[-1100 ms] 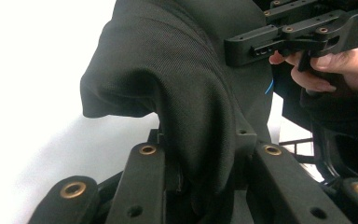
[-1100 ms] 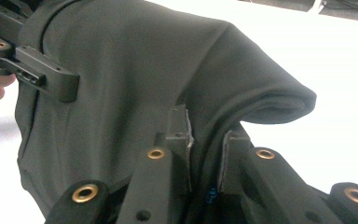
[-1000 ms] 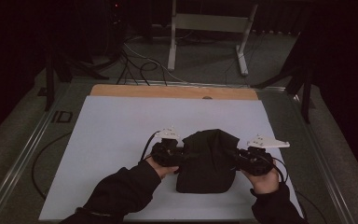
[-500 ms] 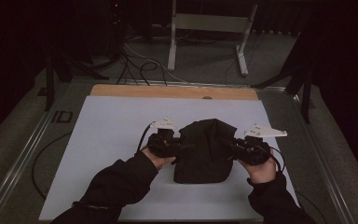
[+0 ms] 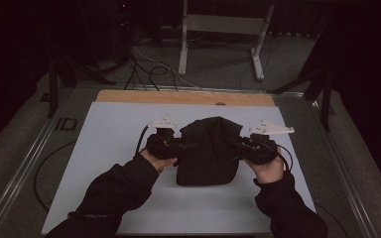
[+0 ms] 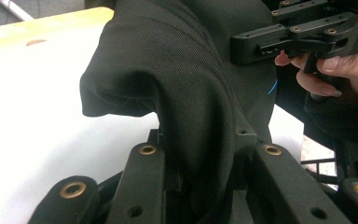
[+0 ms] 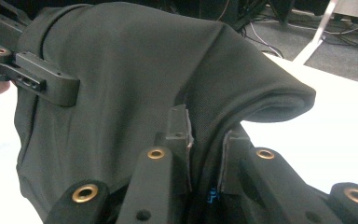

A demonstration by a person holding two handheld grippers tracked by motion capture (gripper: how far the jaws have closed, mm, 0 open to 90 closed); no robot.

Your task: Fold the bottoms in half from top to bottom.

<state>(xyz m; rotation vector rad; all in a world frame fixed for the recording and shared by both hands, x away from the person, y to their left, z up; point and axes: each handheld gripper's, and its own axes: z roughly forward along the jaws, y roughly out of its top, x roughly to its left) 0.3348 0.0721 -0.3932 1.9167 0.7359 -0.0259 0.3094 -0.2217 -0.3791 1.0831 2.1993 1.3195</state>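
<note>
A black cloth garment [image 5: 207,148] hangs bunched between my two grippers above the white table sheet [image 5: 109,129]. My left gripper [image 5: 177,147] is shut on its left edge; in the left gripper view the fabric [image 6: 186,93] runs down between the jaws. At the other side my right gripper [image 5: 238,145] is shut on the right edge, with the cloth [image 7: 135,84] pinched between its pads [image 7: 184,126]. The garment's lower end touches the sheet. Each gripper view also shows the other gripper: the right one [image 6: 303,37] and the left one [image 7: 32,74] across the cloth.
The white sheet covers most of the table, with a wooden strip [image 5: 178,97] along the far edge. Metal rails [image 5: 25,168] run down both sides. Beyond the table stand a white frame [image 5: 223,34] and loose cables [image 5: 149,64] on the floor.
Both grippers have moved away from the person and up, carrying the garment farther onto the sheet. The cloth now hangs taller between them.
</note>
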